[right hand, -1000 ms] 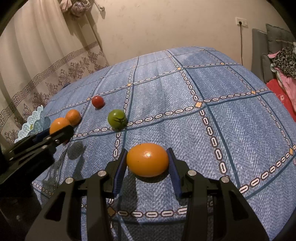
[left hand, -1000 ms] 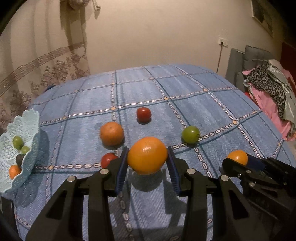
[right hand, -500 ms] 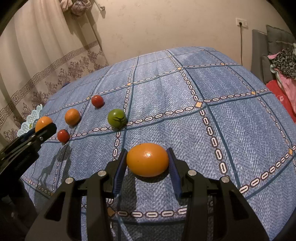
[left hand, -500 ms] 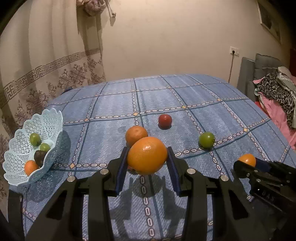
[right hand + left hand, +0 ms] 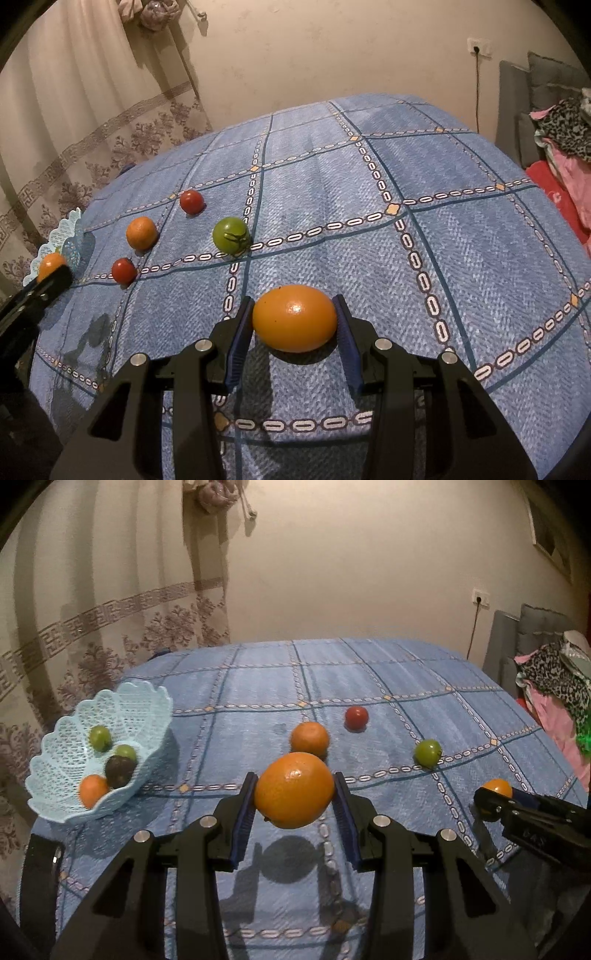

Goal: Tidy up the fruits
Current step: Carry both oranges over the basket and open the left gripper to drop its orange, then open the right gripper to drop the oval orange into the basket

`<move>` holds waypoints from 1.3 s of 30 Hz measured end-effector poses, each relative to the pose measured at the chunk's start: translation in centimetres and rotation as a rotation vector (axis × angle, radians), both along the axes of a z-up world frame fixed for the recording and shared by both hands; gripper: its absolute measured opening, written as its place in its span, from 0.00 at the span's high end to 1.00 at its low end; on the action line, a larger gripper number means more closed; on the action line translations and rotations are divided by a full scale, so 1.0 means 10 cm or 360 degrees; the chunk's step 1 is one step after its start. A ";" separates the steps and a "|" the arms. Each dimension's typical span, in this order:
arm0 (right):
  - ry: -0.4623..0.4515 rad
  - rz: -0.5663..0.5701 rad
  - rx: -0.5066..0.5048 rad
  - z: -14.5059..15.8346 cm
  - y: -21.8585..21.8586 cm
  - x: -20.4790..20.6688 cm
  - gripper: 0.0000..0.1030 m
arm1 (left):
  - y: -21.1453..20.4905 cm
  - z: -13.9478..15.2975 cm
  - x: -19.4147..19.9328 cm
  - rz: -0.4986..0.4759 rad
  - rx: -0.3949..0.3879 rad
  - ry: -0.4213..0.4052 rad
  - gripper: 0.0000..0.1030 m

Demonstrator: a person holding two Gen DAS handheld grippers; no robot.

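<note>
My left gripper [image 5: 294, 802] is clamped on a large orange [image 5: 294, 791], lifted clear of the blue checked tablecloth [image 5: 369, 686] and casting a round shadow below. The pale blue lattice basket [image 5: 147, 716] sits to the left of that orange, holding two green fruits, a dark one and an orange one. My right gripper [image 5: 294, 328] grips a second orange [image 5: 294, 318] resting on the cloth. Beyond it lie a green tomato [image 5: 231, 235], two red tomatoes [image 5: 191, 201] [image 5: 123, 270] and a small orange [image 5: 141, 232], all apart from one another.
</note>
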State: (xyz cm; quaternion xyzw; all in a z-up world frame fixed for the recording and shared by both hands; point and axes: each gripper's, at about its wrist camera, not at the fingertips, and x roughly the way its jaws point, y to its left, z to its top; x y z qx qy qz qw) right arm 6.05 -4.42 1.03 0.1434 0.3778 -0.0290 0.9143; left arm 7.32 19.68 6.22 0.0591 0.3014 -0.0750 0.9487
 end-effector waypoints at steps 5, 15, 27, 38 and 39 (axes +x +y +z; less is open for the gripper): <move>-0.0015 -0.0027 0.0038 0.04 0.02 -0.06 0.58 | 0.22 0.15 -0.04 0.0060 -0.0017 -0.0062 0.60; -0.0131 0.0089 0.0009 0.36 0.39 -0.08 0.58 | 0.71 0.44 0.02 0.0236 -0.0058 -0.0145 0.59; -0.0249 0.0388 0.0011 0.83 1.23 0.26 0.58 | 1.67 0.48 0.29 0.0579 -0.0129 -0.0083 0.59; -0.0287 0.0651 0.0022 1.10 2.10 0.60 0.58 | 1.96 0.45 0.32 0.0637 -0.0239 -0.0085 0.19; -0.0289 0.0664 0.0019 1.11 2.15 0.62 0.58 | 1.96 0.47 0.32 0.0633 -0.0230 -0.0095 0.19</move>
